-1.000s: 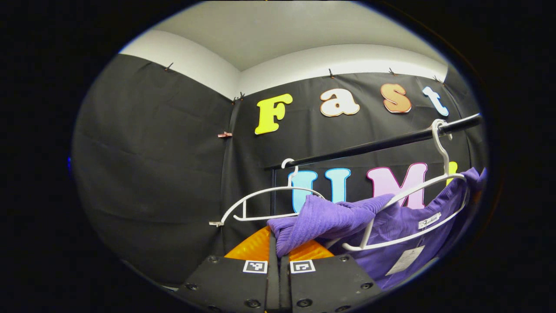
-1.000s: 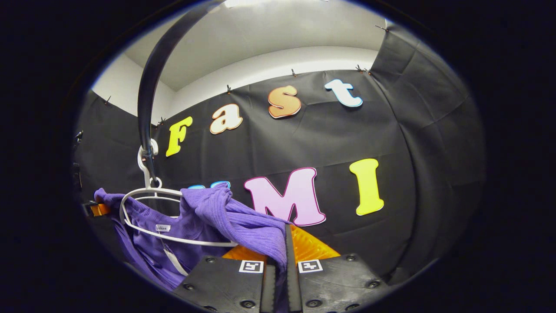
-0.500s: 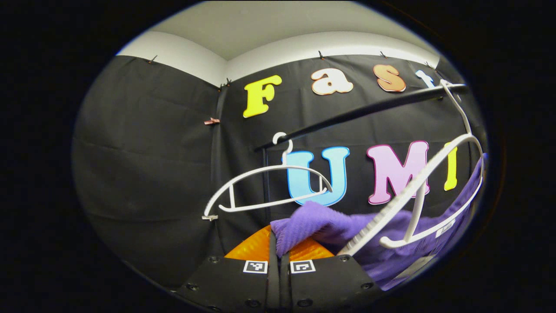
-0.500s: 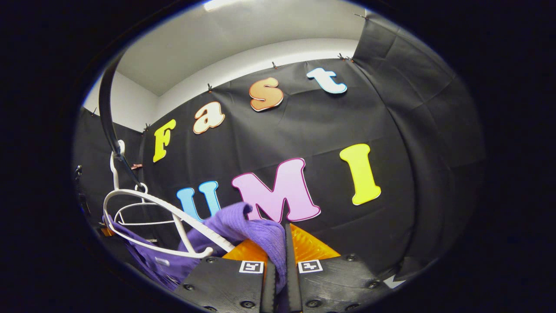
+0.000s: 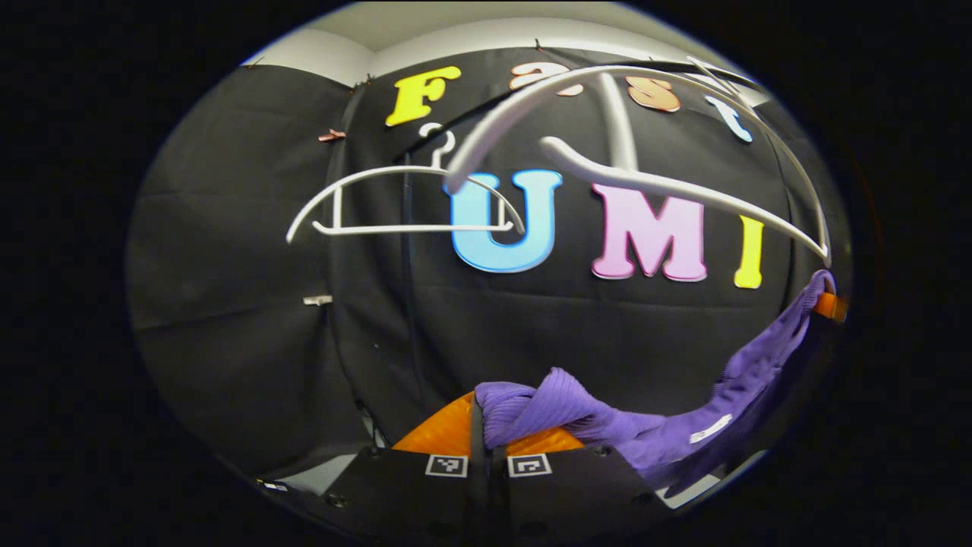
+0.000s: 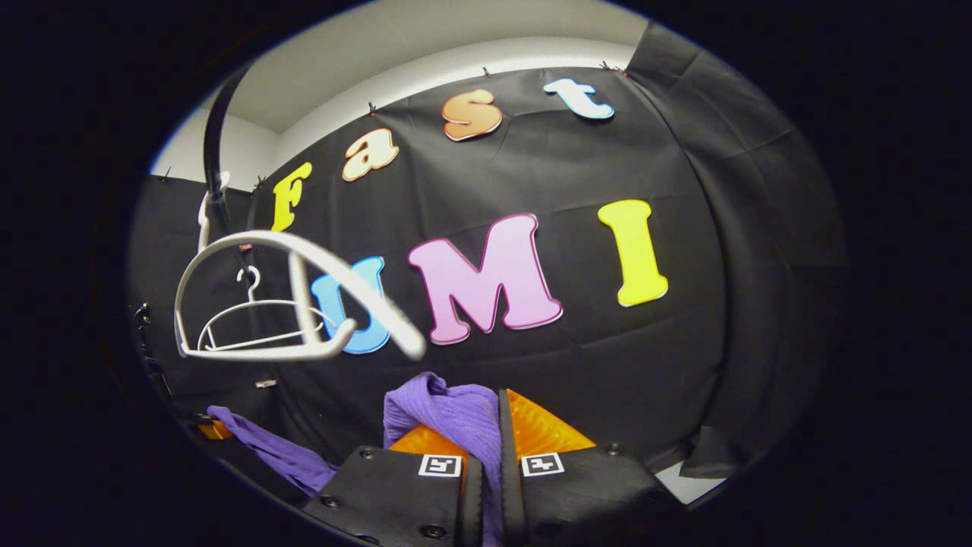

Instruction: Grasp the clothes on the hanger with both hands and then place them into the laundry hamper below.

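Left gripper view, nearest: the left gripper (image 5: 488, 441) is seen with both fingers pressed together on a bunched end of the purple garment (image 5: 645, 425). From this pinch the garment is stretched as a band, its long axis running rightward and rising to its far end at the right edge, where it is met by the other gripper (image 5: 829, 305); a white label is shown on the fabric near mid-span. Right gripper view, nearest: the right gripper (image 6: 490, 444) is closed on a fold of the same garment (image 6: 448, 414), the cloth being clamped between both fingers; a second part of it is seen low at the left, trailing toward the far gripper. The garment is thus held below and clear of the white hanger (image 5: 645, 163), which is tilted and blurred above. Farther back, a second, bare hanger (image 5: 395, 201) is hung from the dark rail (image 6: 216, 163). Behind, the booth's black cloth wall (image 5: 250, 304) is pinned under a pale wall and ceiling
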Demonstrator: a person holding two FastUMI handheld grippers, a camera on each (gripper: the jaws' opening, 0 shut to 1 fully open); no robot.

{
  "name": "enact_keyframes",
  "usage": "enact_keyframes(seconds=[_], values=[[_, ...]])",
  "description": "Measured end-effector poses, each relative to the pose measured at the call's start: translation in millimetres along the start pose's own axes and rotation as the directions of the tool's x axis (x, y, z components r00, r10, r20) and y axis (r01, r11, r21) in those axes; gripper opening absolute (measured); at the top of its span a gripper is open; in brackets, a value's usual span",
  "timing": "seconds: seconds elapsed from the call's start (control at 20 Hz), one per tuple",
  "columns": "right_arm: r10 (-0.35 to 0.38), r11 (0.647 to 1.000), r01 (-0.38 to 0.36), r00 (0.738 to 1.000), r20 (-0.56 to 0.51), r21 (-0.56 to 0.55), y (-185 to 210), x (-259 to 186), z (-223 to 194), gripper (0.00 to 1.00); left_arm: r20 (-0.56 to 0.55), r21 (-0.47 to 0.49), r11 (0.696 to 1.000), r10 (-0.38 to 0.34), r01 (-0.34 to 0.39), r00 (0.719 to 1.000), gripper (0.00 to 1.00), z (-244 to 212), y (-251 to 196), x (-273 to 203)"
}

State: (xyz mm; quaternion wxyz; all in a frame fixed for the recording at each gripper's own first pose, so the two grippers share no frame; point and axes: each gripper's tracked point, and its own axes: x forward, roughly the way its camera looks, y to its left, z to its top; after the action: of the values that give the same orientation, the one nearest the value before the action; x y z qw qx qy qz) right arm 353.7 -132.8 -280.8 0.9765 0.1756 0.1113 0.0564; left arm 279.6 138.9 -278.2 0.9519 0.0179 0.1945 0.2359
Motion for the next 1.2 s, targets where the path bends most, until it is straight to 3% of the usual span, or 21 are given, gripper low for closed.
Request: enact_keyframes(seconds=[0.25,0.45,0.85,1.1,1.2], values=[[0.103,0.995,-0.099,0.984,-0.146,0.031,49,-37,-56,0.13,-0.086,-0.038,0.989,-0.147,0.144,0.985,0.05,-24,-63,-24],[0.159,0.987,-0.153,0.955,-0.251,0.046,76,-73,-92,0.13,-0.136,-0.024,0.98,-0.198,0.196,0.971,0.05,-47,-84,-47],[0.197,0.978,-0.204,0.873,-0.446,0.034,100,-131,-163,0.13,-0.289,-0.029,0.965,-0.257,0.26,0.922,0.05,-105,-96,-79],[0.181,0.975,-0.224,0.795,-0.579,-0.004,105,-156,-212,0.12,-0.418,-0.056,0.954,-0.29,0.294,0.861,0.05,-148,-108,-102],[0.176,0.975,-0.221,0.777,-0.605,0.0,102,-162,-221,0.12,-0.448,-0.064,0.956,-0.284,0.286,0.848,0.05,-160,-106,-106]])
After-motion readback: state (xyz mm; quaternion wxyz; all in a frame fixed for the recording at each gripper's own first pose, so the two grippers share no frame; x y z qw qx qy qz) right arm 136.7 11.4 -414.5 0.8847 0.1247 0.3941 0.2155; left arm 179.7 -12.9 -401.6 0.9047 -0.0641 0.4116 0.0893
